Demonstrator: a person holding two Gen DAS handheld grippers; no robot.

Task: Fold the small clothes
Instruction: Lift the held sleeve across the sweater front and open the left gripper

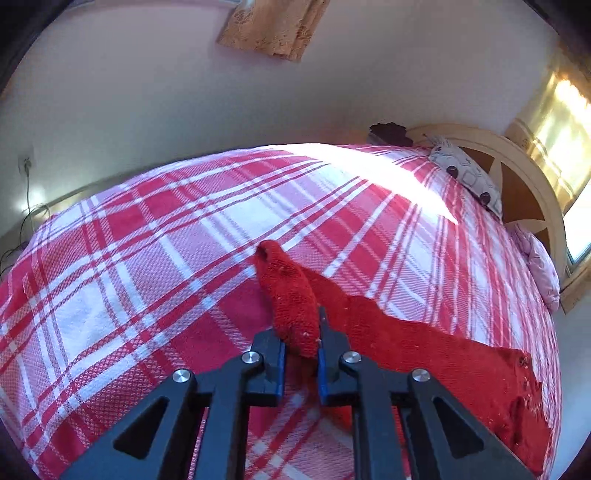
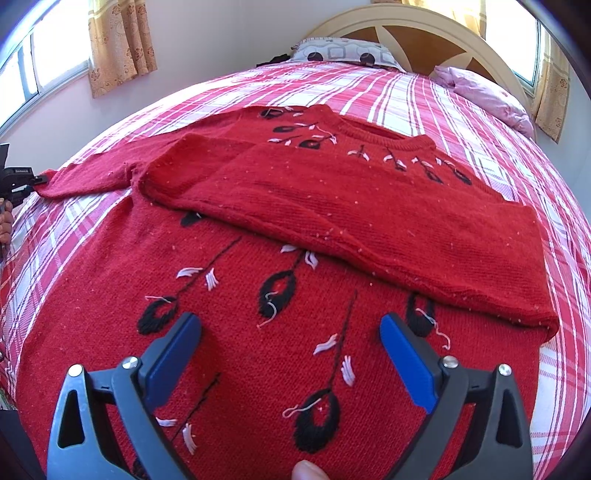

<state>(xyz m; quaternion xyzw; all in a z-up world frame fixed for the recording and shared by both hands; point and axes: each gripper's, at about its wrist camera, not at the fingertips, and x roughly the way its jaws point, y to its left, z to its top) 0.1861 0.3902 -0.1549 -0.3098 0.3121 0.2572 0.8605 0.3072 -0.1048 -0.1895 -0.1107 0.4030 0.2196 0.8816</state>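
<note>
A red knit sweater [image 2: 280,295] with black and white embroidered flowers lies spread on the bed. Its right sleeve [image 2: 369,221] is folded across the chest. Its left sleeve [image 2: 88,173] stretches out to the left. My left gripper [image 1: 301,343] is shut on the cuff of that sleeve [image 1: 291,299], held just above the bedspread; it also shows in the right wrist view at the far left [image 2: 18,181]. My right gripper [image 2: 290,332] is open and empty above the sweater's lower body.
The bed has a red and white plaid bedspread [image 1: 147,240]. A patterned pillow [image 2: 343,51] and a pink pillow [image 2: 484,92] lie by the curved wooden headboard [image 2: 424,33]. Curtained windows are behind. A fingertip [image 2: 306,470] shows at the bottom edge.
</note>
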